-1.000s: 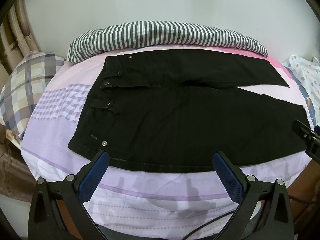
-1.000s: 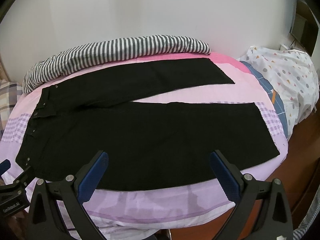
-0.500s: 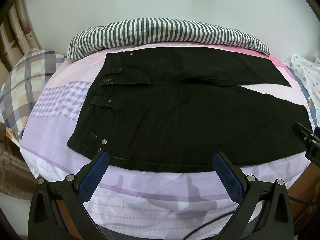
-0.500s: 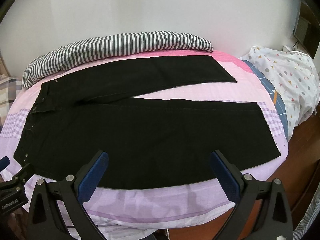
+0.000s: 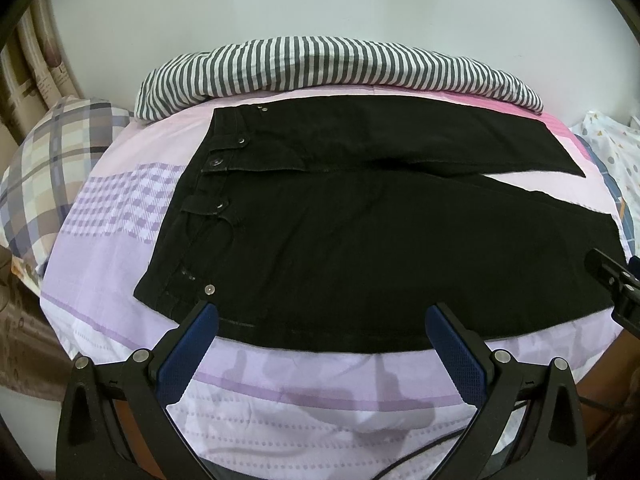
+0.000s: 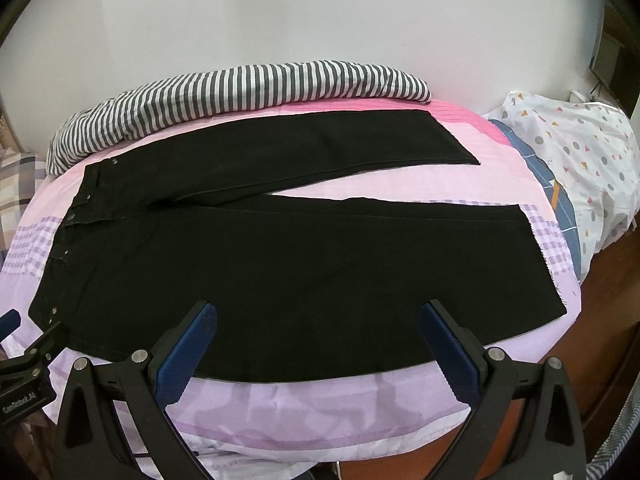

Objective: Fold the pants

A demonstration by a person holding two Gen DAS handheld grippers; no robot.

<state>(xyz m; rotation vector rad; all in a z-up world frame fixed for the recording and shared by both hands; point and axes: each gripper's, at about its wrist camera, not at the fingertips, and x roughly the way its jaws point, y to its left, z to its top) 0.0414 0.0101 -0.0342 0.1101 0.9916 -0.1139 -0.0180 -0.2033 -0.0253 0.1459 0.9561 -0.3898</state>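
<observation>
Black pants (image 5: 360, 240) lie flat on the bed, waistband to the left, both legs spread apart toward the right; they also show in the right wrist view (image 6: 300, 264). My left gripper (image 5: 320, 320) is open and empty, hovering over the near edge of the pants by the waist. My right gripper (image 6: 318, 320) is open and empty over the near edge of the front leg. Each gripper shows at the edge of the other's view, the right one (image 5: 616, 288) and the left one (image 6: 24, 356).
The bed (image 5: 320, 392) has a pink and lilac sheet. A striped blanket (image 5: 340, 68) lies along the wall. A plaid pillow (image 5: 48, 168) is at the left, a spotted white one (image 6: 580, 152) at the right. The bed's front edge drops off below the grippers.
Both grippers have moved slightly forward and down toward the pants' near edge. The pants have not moved.
</observation>
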